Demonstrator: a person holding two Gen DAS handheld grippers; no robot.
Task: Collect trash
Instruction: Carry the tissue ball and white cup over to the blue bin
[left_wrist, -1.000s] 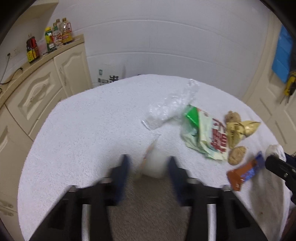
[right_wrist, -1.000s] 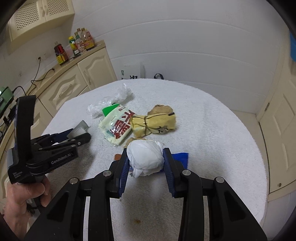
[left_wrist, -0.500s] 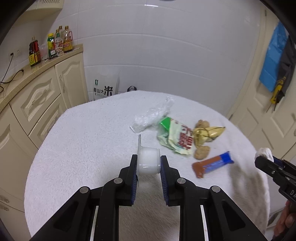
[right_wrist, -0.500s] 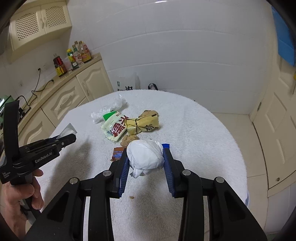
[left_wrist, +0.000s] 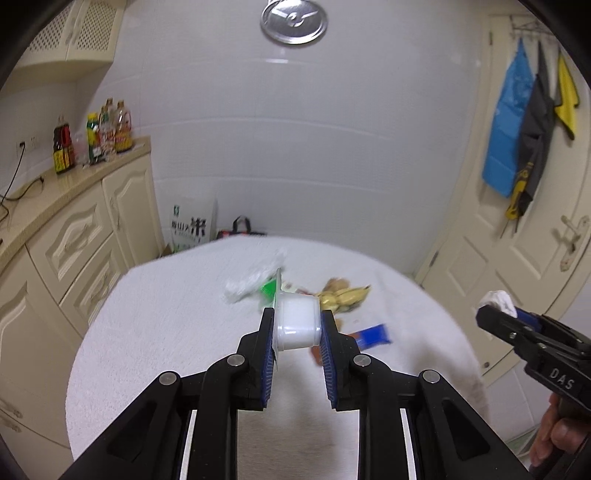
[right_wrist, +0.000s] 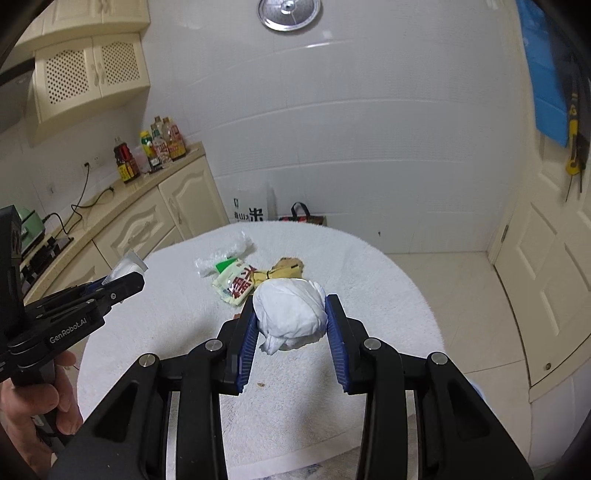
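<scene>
Both grippers lifted off the table, each pinching 1 piece of trash.

Left wrist view: the left gripper (left_wrist: 297, 326) clamps a small white plastic cup (left_wrist: 297, 323) lying on its side, its peeled lid flap sticking up, above the round white-towelled table (left_wrist: 155, 332). A clear crumpled plastic bag (left_wrist: 251, 282), a yellow wrapper (left_wrist: 345, 293) and a blue-and-orange snack bar wrapper (left_wrist: 369, 336) lie on the towel (all blurred). Right wrist view: the right gripper (right_wrist: 290, 317) squeezes a crumpled white tissue wad (right_wrist: 290, 308) between its blue pads, held above the table; a green-and-cream printed packet (right_wrist: 236, 282) lies beyond, touching the yellow wrapper.
</scene>
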